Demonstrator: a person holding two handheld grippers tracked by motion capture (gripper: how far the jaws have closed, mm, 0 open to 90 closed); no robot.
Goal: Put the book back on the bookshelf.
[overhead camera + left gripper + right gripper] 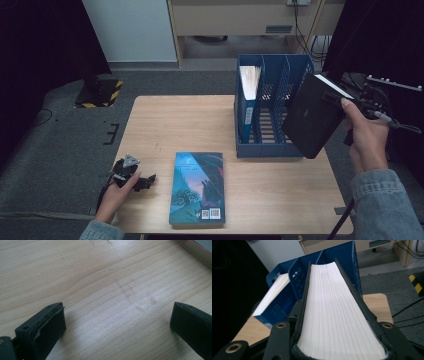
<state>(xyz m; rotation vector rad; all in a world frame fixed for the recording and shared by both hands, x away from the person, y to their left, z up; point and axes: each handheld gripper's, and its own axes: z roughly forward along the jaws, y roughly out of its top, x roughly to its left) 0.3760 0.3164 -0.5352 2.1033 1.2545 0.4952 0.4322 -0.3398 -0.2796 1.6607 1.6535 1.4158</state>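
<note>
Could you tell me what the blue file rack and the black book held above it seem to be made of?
The blue file rack looks like moulded plastic: even colour and perforated dividers. The black book, clamped in the right gripper, looks like paper pages, a ribbed white edge, inside a matte black cover, possibly card.

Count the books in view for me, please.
3. A black book clamped in the right tongs, a white-paged one upright in the blue rack, one flat on the table.
</note>
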